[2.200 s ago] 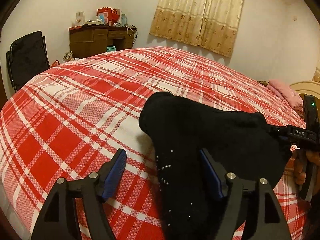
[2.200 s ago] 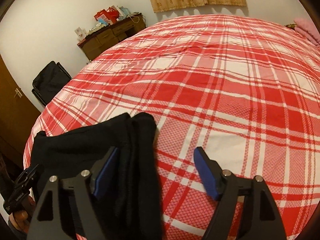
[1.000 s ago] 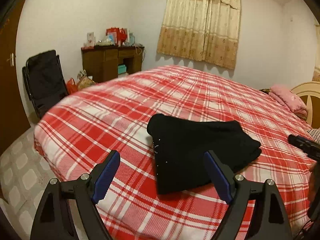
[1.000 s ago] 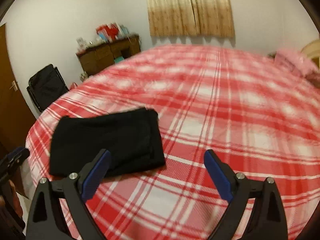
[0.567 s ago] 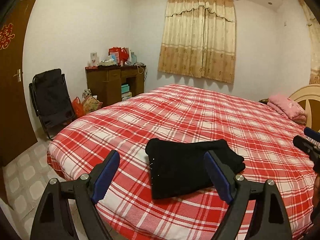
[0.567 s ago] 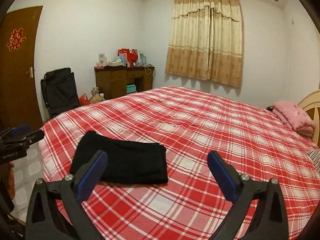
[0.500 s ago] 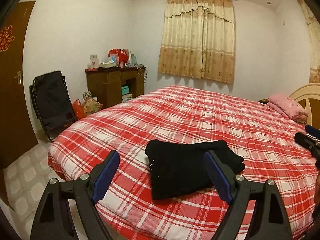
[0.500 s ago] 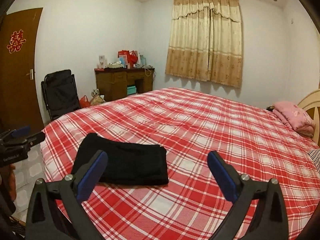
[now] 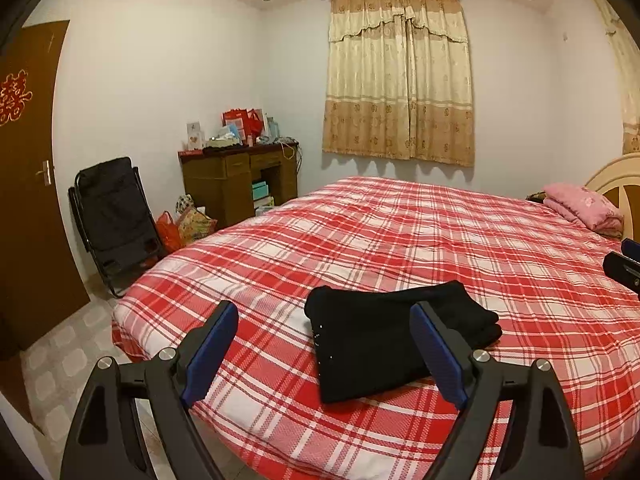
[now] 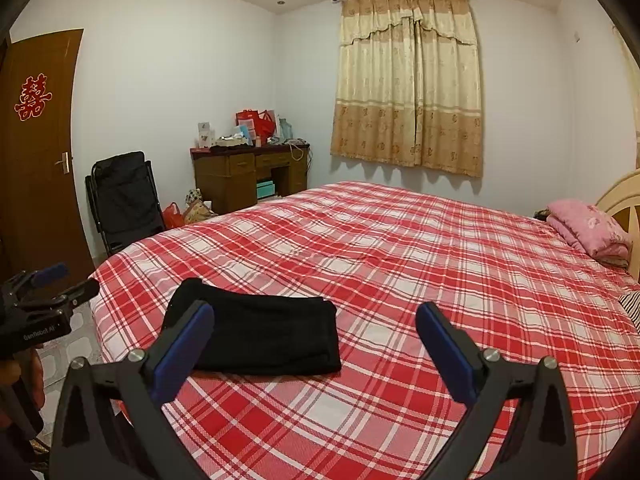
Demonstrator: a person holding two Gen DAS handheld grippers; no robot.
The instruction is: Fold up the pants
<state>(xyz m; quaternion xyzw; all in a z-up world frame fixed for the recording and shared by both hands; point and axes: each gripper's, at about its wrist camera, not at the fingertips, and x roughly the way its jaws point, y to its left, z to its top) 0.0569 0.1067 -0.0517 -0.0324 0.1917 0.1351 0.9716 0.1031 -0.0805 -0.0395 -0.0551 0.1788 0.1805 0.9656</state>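
Note:
The black pants (image 9: 384, 336) lie folded into a compact rectangle near the front corner of the red plaid bed (image 9: 420, 240). They also show in the right wrist view (image 10: 264, 336). My left gripper (image 9: 324, 344) is open and empty, held back from the bed and above its edge. My right gripper (image 10: 314, 340) is open and empty, also held back. Neither touches the pants. The left gripper shows at the left edge of the right wrist view (image 10: 36, 312).
A pink folded blanket (image 10: 588, 232) lies by the headboard (image 10: 624, 204) at the right. A black folding chair (image 9: 116, 216), a wooden desk (image 9: 240, 180) with clutter, bags on the floor (image 9: 188, 224) and a door (image 9: 28, 184) stand at the left.
Both grippers have drawn back and up from the pants and the bed, leaving the folded pants lying there. Over the last half second the view barely shifts.

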